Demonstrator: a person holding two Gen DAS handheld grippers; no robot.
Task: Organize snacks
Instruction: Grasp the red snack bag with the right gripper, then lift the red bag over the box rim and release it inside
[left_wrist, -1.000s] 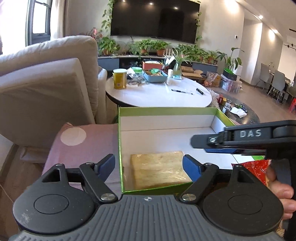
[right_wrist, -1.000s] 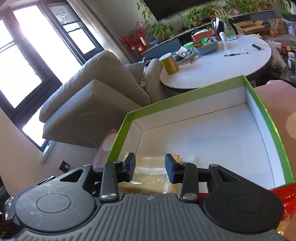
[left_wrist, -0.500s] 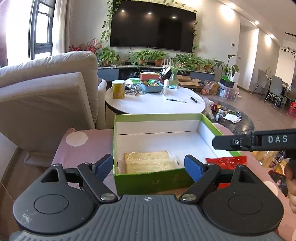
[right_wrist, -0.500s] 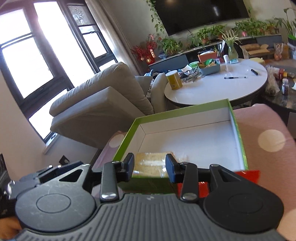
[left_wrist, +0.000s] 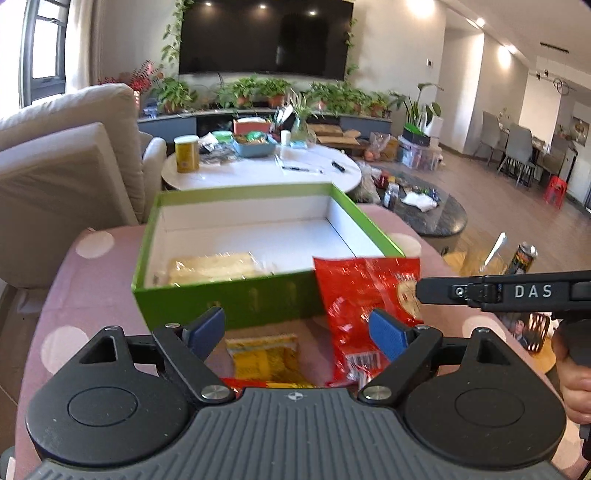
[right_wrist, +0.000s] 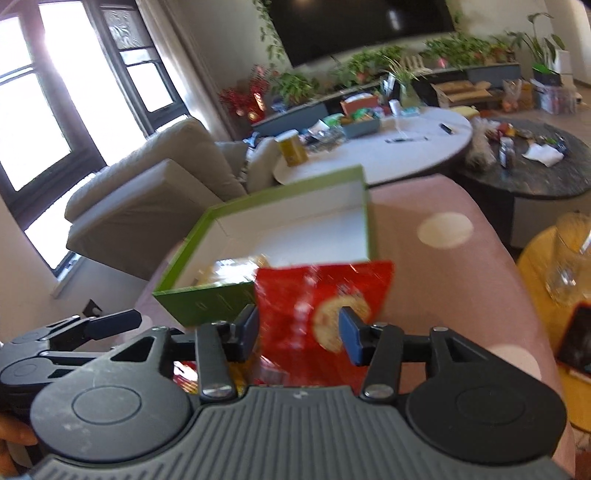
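Both pulled back from green box (left_wrist: 229, 295); left tongs (left_wrist: 297, 330) and right tongs (right_wrist: 298, 332) open, empty.

green box (left_wrist: 236, 295) dead centre, clear-wrapped snack (left_wrist: 214, 266) inside at its 7 o'clock corner, red snack bag (left_wrist: 354, 295) leaning at 4 o'clock, yellow packet (left_wrist: 266, 356) at 6, left gripper (left_wrist: 297, 328) spread wide

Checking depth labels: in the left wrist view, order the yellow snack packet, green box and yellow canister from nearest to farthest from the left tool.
1. yellow snack packet, between the left tool's fingers.
2. green box, just ahead on the pink cloth.
3. yellow canister, far back on the white round table.
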